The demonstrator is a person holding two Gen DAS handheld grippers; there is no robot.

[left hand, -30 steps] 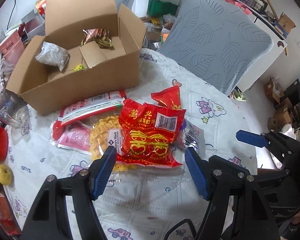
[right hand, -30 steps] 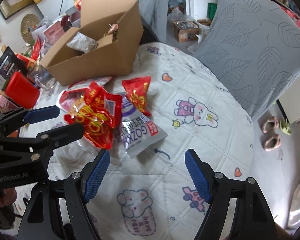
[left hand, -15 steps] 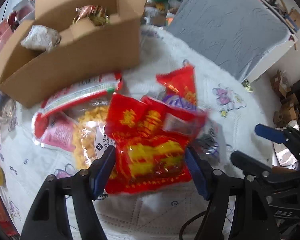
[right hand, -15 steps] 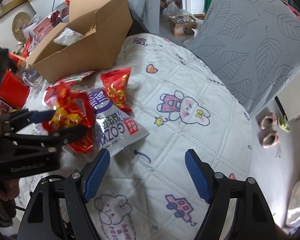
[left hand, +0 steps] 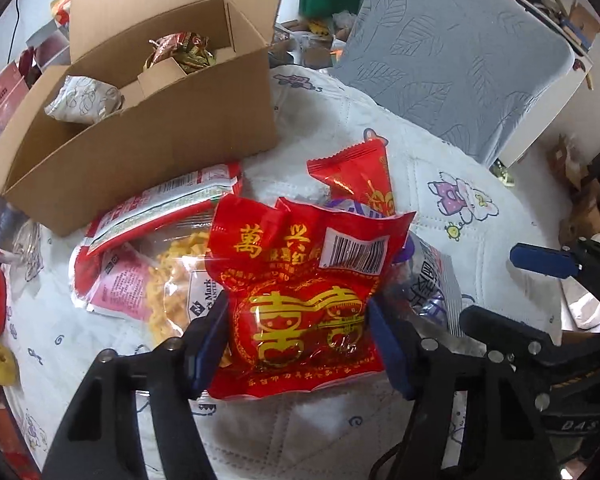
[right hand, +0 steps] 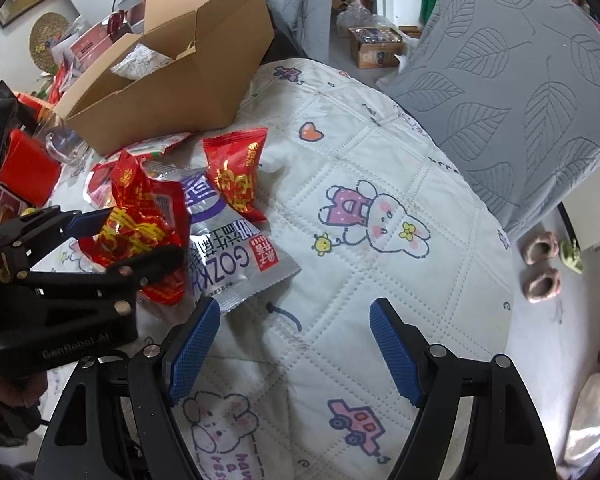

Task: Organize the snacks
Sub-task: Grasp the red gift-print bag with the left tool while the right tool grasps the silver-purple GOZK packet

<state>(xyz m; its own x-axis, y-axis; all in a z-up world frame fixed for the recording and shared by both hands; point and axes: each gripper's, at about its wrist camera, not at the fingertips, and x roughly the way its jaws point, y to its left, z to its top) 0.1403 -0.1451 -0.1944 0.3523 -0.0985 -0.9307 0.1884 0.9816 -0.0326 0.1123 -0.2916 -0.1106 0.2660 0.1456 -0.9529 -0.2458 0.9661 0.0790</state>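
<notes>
the left gripper [left hand: 300, 332] is clamped on a big red snack bag [left hand: 300, 292] printed with gold characters and a barcode, its blue pads pressing in on both sides of the bag's lower half; seen from the right wrist, the same bag [right hand: 140, 220] sits crumpled between those fingers, raised a little off the pile. the right gripper [right hand: 296, 348] hangs with its jaws spread wide and nothing between them, over a bare stretch of the white quilted cover [right hand: 380, 288] with its cartoon rabbit and car prints. just ahead of it lies a silver and purple snack packet [right hand: 236, 256], flat on the cover, with a smaller red packet [right hand: 236, 172] overlapping its far end. to the left of the gripped bag, a clear bag of yellow snacks [left hand: 168, 280] with a red and white header lies against the front of an open cardboard box [left hand: 140, 148]. inside the box are a grey-white patterned packet [left hand: 84, 98] at the left end and a shiny gold-red wrapper [left hand: 176, 50] toward the back. a grey leaf-patterned cushion [left hand: 452, 52] stands beyond the cover.
</notes>
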